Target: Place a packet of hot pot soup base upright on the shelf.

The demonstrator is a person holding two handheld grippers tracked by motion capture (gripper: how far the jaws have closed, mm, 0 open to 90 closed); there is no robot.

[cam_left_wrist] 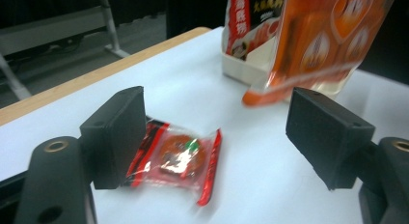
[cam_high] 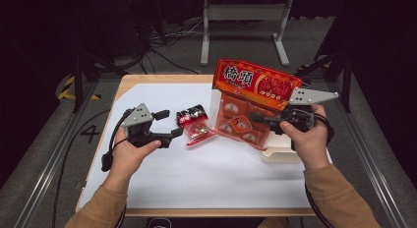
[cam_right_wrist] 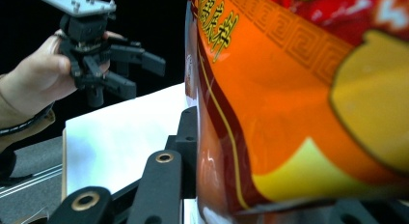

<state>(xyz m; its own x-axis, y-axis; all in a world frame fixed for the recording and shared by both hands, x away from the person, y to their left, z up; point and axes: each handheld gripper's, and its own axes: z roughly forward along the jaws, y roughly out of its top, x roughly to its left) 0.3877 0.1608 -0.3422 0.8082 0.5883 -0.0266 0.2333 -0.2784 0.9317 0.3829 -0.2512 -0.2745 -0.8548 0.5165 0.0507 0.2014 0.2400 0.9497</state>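
The right gripper [cam_high: 256, 119] is clamped on a large glossy orange-and-red plastic snack bag [cam_high: 248, 102] with bold Chinese lettering, held upright and tilted just above a small white box [cam_high: 280, 155] on the white table sheet [cam_high: 196, 174]. The left gripper [cam_high: 169, 124] (jaws spread wide, holding nothing) hovers just beside a small red clear-windowed wrapped snack packet [cam_left_wrist: 181, 157] lying flat.

I see a large orange snack bag [cam_high: 248, 102] with a red top band and white characters, held upright and tilted above the white sheet. Left of it, a small red wrapped snack [cam_high: 196, 131] lies flat on the sheet.
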